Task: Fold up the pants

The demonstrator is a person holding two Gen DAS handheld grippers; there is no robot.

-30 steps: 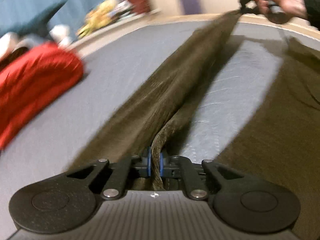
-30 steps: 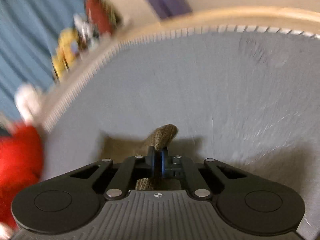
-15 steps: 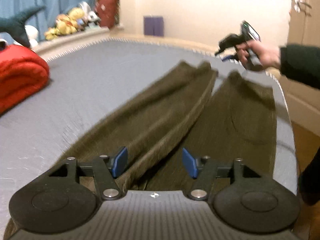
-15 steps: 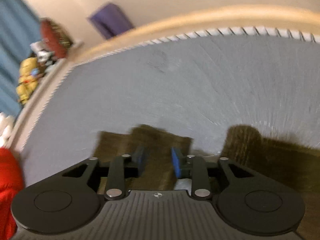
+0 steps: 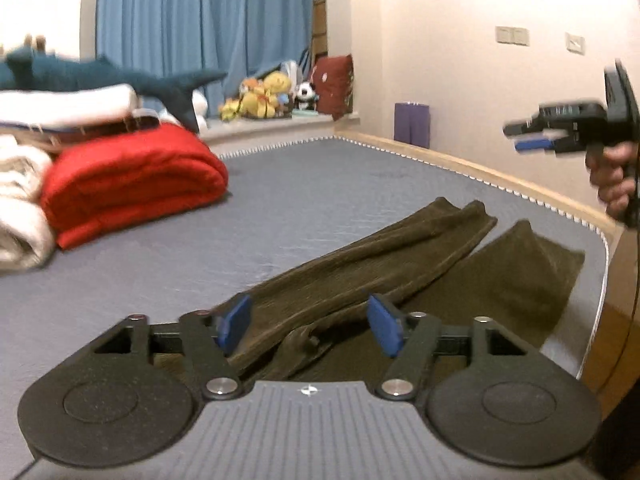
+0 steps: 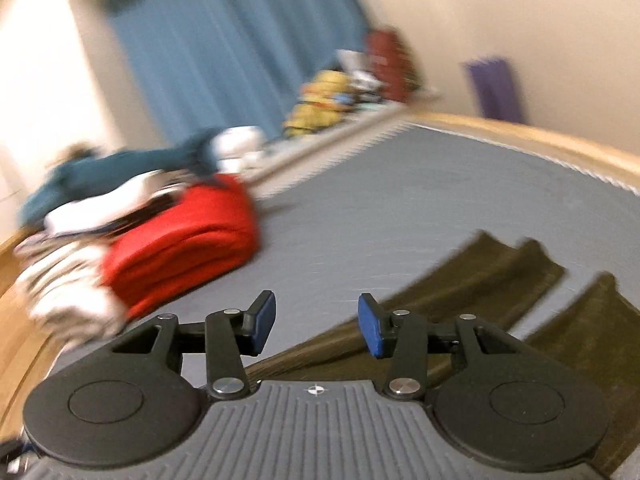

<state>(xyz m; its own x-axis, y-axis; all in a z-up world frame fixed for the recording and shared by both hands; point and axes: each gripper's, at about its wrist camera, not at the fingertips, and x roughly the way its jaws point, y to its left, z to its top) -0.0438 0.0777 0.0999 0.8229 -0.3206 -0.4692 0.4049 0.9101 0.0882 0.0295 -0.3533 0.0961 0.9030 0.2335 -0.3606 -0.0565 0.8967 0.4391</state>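
Observation:
Dark olive pants (image 5: 404, 268) lie flat on the grey mattress (image 5: 168, 276), one leg folded over towards the other, the leg ends pointing away. My left gripper (image 5: 310, 326) is open and empty just above the near end of the pants. My right gripper (image 6: 316, 322) is open and empty, lifted above the pants (image 6: 472, 288). It also shows in the left wrist view (image 5: 532, 136), held high in a hand at the far right.
A folded red blanket (image 5: 132, 184) lies on the mattress at the left, with white bedding (image 5: 20, 200) and a blue shark plush (image 5: 100, 76) stacked by it. The wooden bed frame (image 5: 500, 176) and mattress edge run along the right. Plush toys (image 5: 260, 94) sit at the window.
Both grippers were shut on the pants a second ago, holding a leg stretched between them. Both have opened, let the pants drop flat, and lifted away.

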